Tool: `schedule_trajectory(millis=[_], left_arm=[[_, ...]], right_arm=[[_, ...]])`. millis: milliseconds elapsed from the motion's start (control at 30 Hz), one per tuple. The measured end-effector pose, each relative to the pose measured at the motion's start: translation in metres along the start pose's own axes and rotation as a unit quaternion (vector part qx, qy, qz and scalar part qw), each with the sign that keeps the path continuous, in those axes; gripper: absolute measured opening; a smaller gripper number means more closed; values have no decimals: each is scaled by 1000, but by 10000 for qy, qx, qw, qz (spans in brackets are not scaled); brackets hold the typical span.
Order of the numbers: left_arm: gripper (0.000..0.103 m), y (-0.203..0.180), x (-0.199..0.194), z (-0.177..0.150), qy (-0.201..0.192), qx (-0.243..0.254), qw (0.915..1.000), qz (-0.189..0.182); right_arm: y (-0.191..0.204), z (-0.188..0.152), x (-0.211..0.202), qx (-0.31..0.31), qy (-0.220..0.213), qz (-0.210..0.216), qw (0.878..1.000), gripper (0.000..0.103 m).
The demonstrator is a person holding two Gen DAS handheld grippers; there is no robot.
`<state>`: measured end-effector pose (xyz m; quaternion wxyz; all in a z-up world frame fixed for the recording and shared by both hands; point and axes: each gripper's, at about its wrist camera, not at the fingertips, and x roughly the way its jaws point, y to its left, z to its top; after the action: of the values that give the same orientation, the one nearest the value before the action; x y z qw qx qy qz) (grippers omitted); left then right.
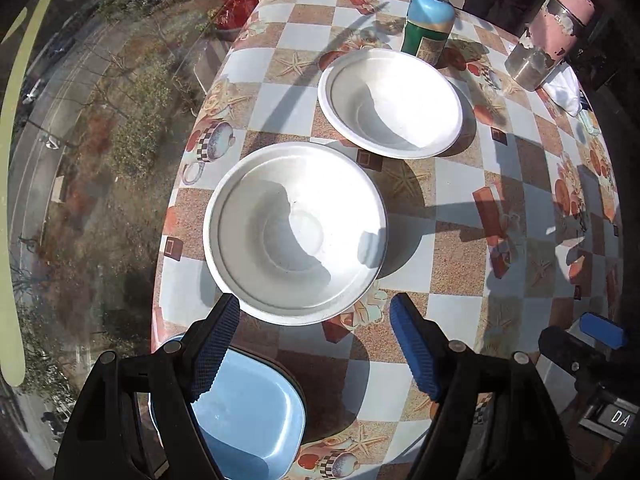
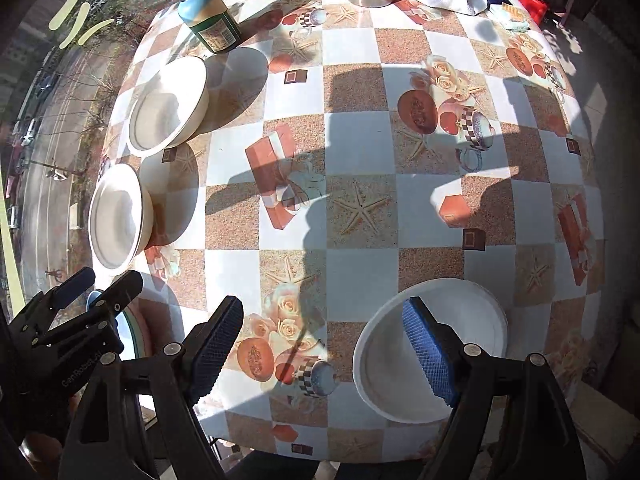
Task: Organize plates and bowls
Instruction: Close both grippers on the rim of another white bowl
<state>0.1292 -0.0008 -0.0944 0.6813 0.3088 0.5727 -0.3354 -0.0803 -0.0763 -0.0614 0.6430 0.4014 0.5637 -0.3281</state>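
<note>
Two white bowls stand on the checked tablecloth: a near bowl (image 1: 296, 232) and a far bowl (image 1: 390, 104), both upright and apart. A pale blue dish (image 1: 256, 420) lies at the table's near edge, under my left gripper (image 1: 316, 340). That gripper is open, pointing down, with nothing between its fingers. In the right wrist view, my right gripper (image 2: 324, 344) is open over the table. Its right finger hangs above a white plate (image 2: 388, 360). The two bowls (image 2: 168, 106) (image 2: 118, 216) sit at the far left, with the left gripper (image 2: 108, 280) beside them.
A green-capped bottle (image 1: 428, 20) stands behind the far bowl. A metal tin (image 1: 548, 36) and a white cloth (image 1: 564, 88) are at the back right. The table (image 2: 360, 140) ends at a window on the left. Part of my right gripper (image 1: 580, 340) shows at the right.
</note>
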Motion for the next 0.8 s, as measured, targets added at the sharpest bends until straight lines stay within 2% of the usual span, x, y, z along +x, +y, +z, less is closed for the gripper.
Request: schedule_trajectory(millis=[167,300,533,733,767,800], left_arm=[[81,40,19,22,117,-594,9980,196],[81,59,36,34,247,-872,9956,222],[80,72,70,45,483,-925,9938,376],[80,75,90,48,648,-919,9933,283],[75,76,91,44,691,-879,9934,243],[64,75,93,44,737,-842,9936,169]], right_arm=[[52,18,22,-393,179,160,9989,83],[86,35,39,-574,278,276,9976,83],[122,60,72,-611,433,356,9966,83],[134,69,104,-466,651,401,9960,83],[135,69,108,-421,682,438,9958,82],[137,70,112,-408,716,471,9955,78]])
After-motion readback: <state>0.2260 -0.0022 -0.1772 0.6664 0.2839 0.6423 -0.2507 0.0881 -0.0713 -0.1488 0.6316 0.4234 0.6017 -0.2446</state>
